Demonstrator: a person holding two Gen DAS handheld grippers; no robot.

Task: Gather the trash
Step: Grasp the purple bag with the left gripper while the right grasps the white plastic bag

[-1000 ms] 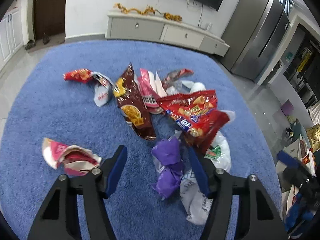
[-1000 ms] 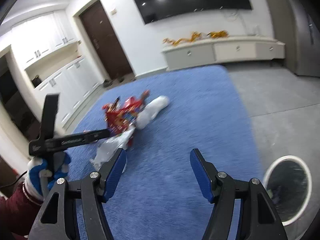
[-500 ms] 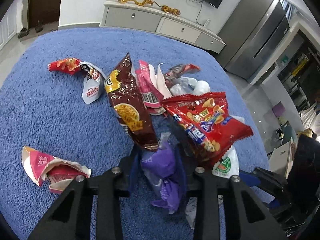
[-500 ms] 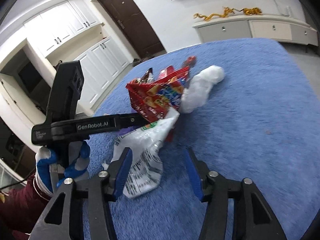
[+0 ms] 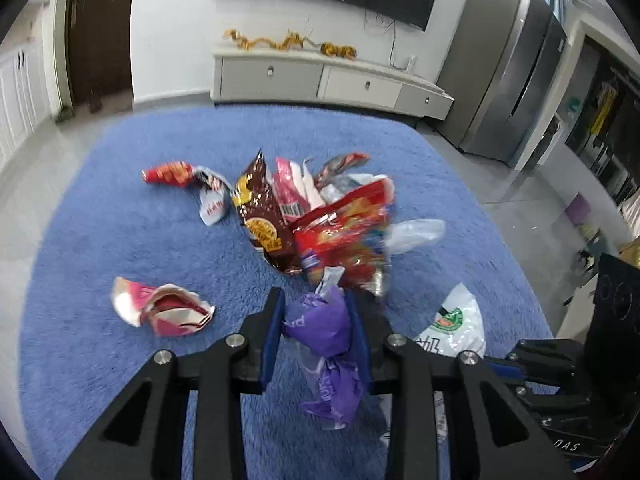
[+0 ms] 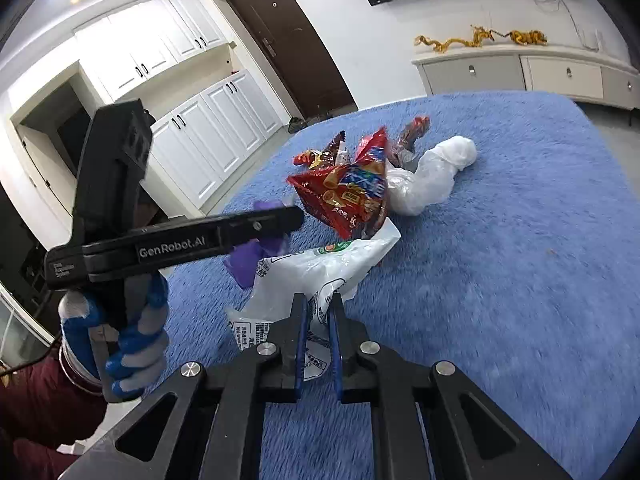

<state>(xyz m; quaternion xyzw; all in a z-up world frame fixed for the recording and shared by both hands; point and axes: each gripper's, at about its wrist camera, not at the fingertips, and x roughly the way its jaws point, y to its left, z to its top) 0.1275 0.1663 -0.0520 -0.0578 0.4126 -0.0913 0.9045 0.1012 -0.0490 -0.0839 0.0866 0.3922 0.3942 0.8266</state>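
My left gripper point(image 5: 316, 320) is shut on a crumpled purple wrapper point(image 5: 320, 322) and holds it above the blue rug point(image 5: 120, 240); a red snack bag point(image 5: 348, 236) lifts with it, blurred. My right gripper point(image 6: 318, 320) is shut on a white plastic bag point(image 6: 320, 264) with green print, which also shows in the left wrist view point(image 5: 452, 324). The purple wrapper point(image 6: 248, 260) and the red bag point(image 6: 348, 200) show beside the left gripper body point(image 6: 180, 244) in the right wrist view.
More trash lies on the rug: a brown snack bag point(image 5: 262, 216), a pink wrapper point(image 5: 290, 188), a red and white wrapper point(image 5: 188, 180), a crumpled pink carton point(image 5: 164, 308), a white bag point(image 6: 436, 176). A cabinet point(image 5: 320, 80) stands behind.
My left gripper closed on the purple wrapper and lifted it, the red bag rising with it. My right gripper moved to the white plastic bag and closed on it.
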